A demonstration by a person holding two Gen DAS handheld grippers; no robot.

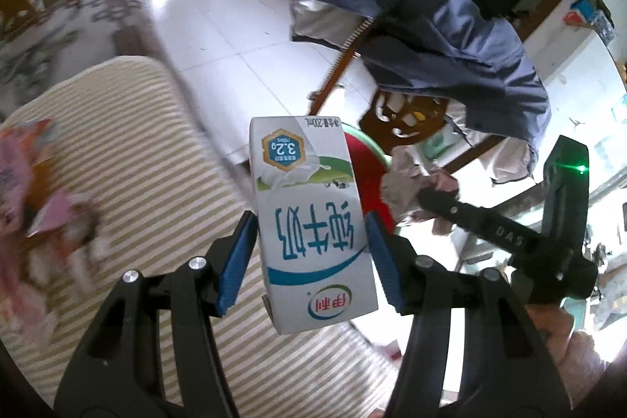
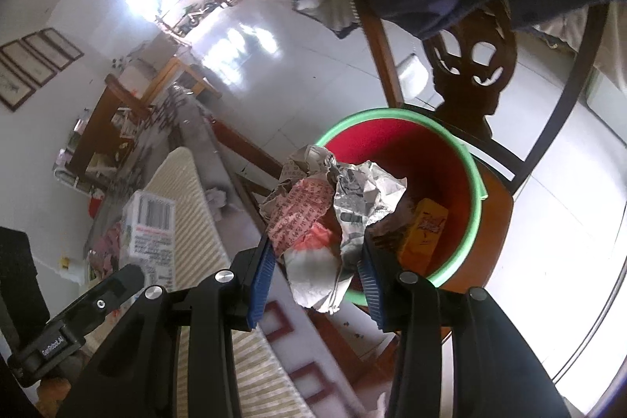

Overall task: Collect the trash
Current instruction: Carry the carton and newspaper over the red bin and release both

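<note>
My left gripper [image 1: 309, 253] is shut on a white milk carton [image 1: 309, 222], its blue pads pressing both sides; the print reads upside down. Beyond the carton shows the rim of a red bucket [image 1: 372, 183] with a green edge. My right gripper [image 2: 317, 261] is shut on a crumpled ball of newspaper [image 2: 333, 206], held at the near rim of the red bucket [image 2: 476, 190]. An orange box [image 2: 425, 230] lies inside the bucket. The milk carton [image 2: 151, 234] also appears at the left of the right wrist view.
The bucket stands on the seat of a wooden chair [image 2: 466, 73] with a dark blue jacket [image 1: 450, 38] draped over its back. A striped mat [image 1: 137, 163] covers the table, with pink wrappers [image 1: 23, 183] at its left. White tiled floor [image 1: 219, 18] lies beyond.
</note>
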